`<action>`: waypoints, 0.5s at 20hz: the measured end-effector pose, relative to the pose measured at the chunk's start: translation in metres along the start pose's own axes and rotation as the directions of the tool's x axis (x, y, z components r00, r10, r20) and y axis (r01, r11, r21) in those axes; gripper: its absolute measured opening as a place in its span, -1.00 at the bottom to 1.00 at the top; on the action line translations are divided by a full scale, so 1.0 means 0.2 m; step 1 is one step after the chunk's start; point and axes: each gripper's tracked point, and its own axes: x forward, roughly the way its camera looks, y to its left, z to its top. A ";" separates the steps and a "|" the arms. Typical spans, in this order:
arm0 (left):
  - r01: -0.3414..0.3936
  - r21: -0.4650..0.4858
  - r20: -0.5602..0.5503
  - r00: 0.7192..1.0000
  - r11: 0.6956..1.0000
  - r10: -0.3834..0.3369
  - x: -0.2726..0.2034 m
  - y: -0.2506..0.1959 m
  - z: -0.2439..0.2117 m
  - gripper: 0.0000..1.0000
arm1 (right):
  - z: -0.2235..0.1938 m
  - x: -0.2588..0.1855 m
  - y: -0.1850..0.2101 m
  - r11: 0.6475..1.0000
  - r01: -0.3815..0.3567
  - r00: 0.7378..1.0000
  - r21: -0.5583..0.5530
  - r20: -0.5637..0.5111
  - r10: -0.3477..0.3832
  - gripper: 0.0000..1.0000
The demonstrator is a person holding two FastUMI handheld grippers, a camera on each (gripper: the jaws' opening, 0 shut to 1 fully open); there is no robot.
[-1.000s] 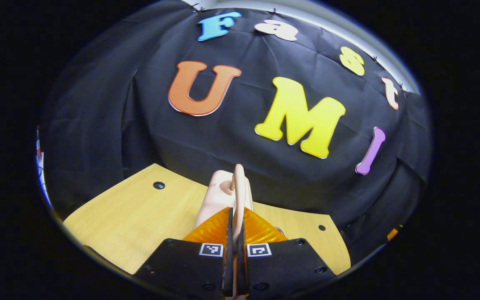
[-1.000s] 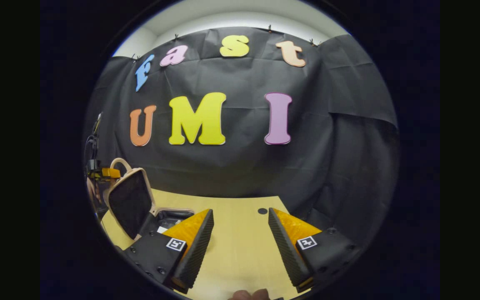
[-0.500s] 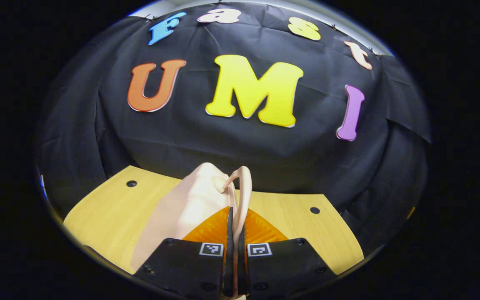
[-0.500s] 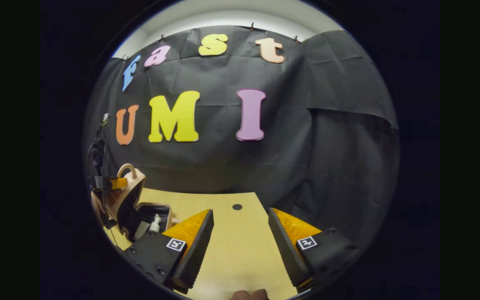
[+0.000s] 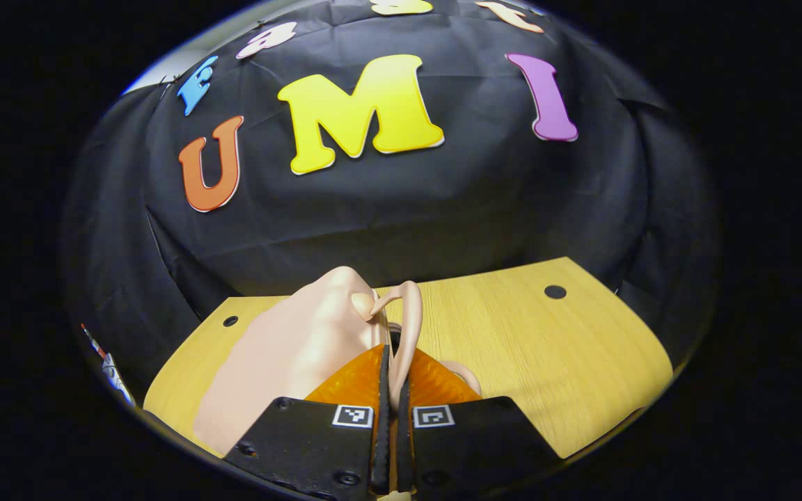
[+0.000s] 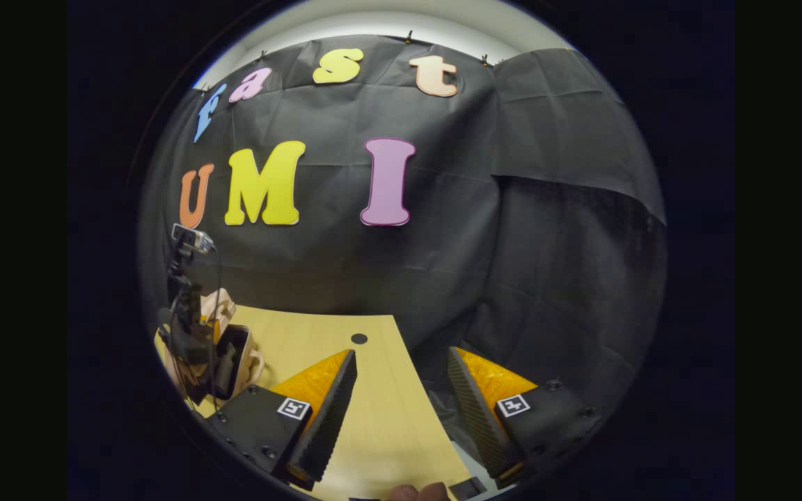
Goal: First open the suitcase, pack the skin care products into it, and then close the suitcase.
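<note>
Now you've got the left gripper point(image 5: 388, 390) pinched tight on the suitcase handle point(image 5: 408, 327), both fingers pressed against that thin loop, and the lid point(image 5: 289, 348) tips down under it. The suitcase point(image 6: 230, 348) sits near the left edge of the table point(image 5: 547, 355), and from the right gripper view its lid looks most of the way down, a dark gap showing at the mouth. I can't quite make out what's inside from there; the far-off left gripper point(image 6: 189, 327) and its cable cover much of it, so I'd only guess the skin care products are packed.

Your right gripper point(image 6: 401, 410) hangs with its jaws spread wide, holding nothing, out over the right edge of the table, well apart from the suitcase.

By my reading, opening is done, packing probably done, and you're in the closing step. What's left: bring the lid fully onto the base, then let go of the handle.
</note>
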 end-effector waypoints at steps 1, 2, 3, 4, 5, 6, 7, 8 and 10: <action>-0.011 0.025 -0.020 1.000 1.000 0.011 0.03 -0.04 -0.05 -0.86 | 0.00 0.02 -0.03 1.000 0.002 1.000 -0.008 -0.003 -0.002 0.57; -0.019 0.051 -0.039 0.999 0.999 0.021 0.05 -0.08 -0.11 -0.86 | 0.01 0.03 -0.05 1.000 0.004 1.000 -0.014 -0.003 -0.004 0.58; -0.029 0.077 -0.058 0.998 0.997 0.033 0.07 -0.13 -0.16 -0.86 | 0.00 0.05 -0.08 1.000 0.005 1.000 -0.019 -0.005 -0.005 0.58; -0.037 0.109 -0.082 0.996 0.993 0.046 0.09 -0.17 -0.23 -0.86 | 0.00 0.07 -0.11 1.000 0.005 1.000 -0.023 -0.012 -0.005 0.58; -0.042 0.122 -0.097 0.994 0.992 0.054 0.12 -0.19 -0.26 -0.86 | -0.01 0.08 -0.14 1.000 0.005 1.000 -0.024 -0.019 -0.005 0.58; -0.052 0.141 -0.098 0.993 0.989 0.066 0.13 -0.19 -0.27 -0.86 | -0.02 0.10 -0.16 1.000 0.005 1.000 -0.024 -0.024 -0.006 0.53; -0.062 0.157 -0.090 0.993 0.986 0.077 0.14 -0.20 -0.27 -0.86 | -0.02 0.11 -0.17 1.000 0.007 1.000 -0.022 -0.030 -0.008 0.53; -0.064 0.164 -0.089 0.993 0.984 0.079 0.14 -0.22 -0.28 -0.86 | -0.04 0.13 -0.18 1.000 0.007 0.999 -0.019 -0.036 -0.007 0.53; -0.044 0.145 -0.097 0.993 0.988 0.059 0.14 -0.26 -0.30 -0.82 | -0.06 0.15 -0.18 1.000 -0.003 0.999 -0.015 -0.051 0.003 0.58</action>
